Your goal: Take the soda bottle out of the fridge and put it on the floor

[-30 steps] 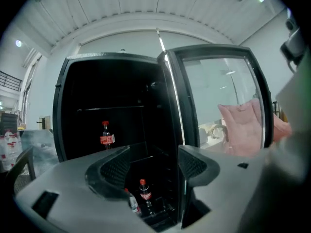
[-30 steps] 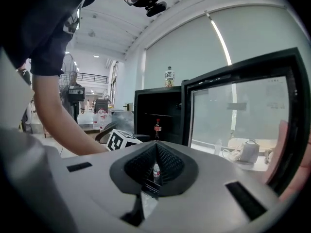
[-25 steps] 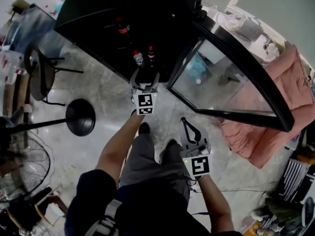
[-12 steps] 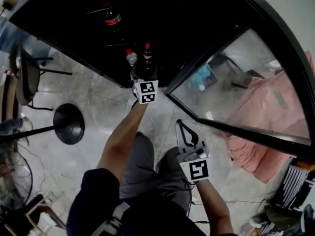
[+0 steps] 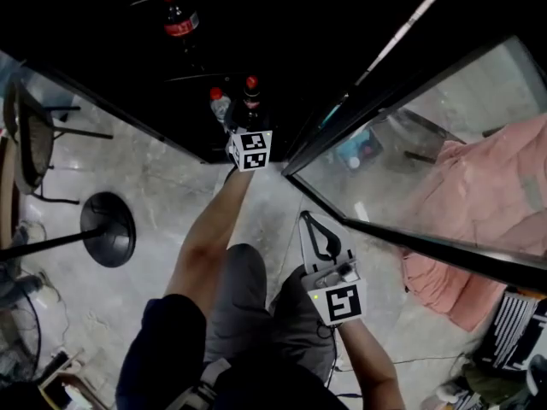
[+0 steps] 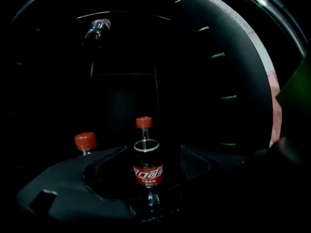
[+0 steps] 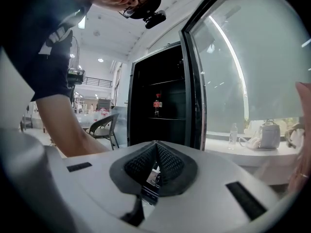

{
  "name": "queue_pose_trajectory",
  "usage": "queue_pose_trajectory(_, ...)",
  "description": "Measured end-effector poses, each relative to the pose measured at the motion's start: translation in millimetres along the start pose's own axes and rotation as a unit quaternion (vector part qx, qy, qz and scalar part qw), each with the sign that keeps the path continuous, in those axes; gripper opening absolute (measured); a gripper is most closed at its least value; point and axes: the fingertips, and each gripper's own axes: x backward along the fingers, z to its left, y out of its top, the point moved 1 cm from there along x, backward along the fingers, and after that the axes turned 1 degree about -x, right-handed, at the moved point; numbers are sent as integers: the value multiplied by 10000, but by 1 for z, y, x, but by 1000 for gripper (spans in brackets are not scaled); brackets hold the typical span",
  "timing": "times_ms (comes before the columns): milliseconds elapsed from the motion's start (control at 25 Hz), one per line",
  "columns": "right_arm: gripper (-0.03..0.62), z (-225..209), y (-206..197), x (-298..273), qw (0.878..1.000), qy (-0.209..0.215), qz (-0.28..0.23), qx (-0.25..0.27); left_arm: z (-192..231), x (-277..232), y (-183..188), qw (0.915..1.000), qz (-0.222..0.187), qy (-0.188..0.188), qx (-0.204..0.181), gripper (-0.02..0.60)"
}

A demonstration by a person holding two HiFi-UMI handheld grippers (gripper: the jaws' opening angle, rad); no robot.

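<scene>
Left gripper view: my left gripper's opening jaws flank an upright cola bottle, untouched: red cap, red label, dark soda. My right gripper sits closed, empty.

The small clear plastic soda bottle, filled with dark cola, is smooth and glossy, with bright glints on its shoulder. Its red plastic cap looks matt, and the red wrap label has a slight sheen. The black fridge reads dull and dark inside. Its door is a glossy, reflective glass pane in a smooth black frame. The grey mottled floor looks like polished stone or concrete with a soft shine. The pink cloth is matt and creased. The right gripper has a smooth matt white plastic shell and black pads with a fine, rough grid texture.
</scene>
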Motion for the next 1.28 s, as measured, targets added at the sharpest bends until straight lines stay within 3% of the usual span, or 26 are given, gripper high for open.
queue_pose_trajectory(440,18,-1,-34,-11,9999,111,-41,-12,3,-47,-25,9998,-120,1,-171,339)
queue_pose_trajectory(840,18,1,-46,-15,9998,182,-67,-21,10,-57,-41,9987,-159,444,-179,337)
queue_pose_trajectory(1280,18,0,-73,-33,9997,204,-90,-24,10,-66,-45,9968,-496,549,-294,328)
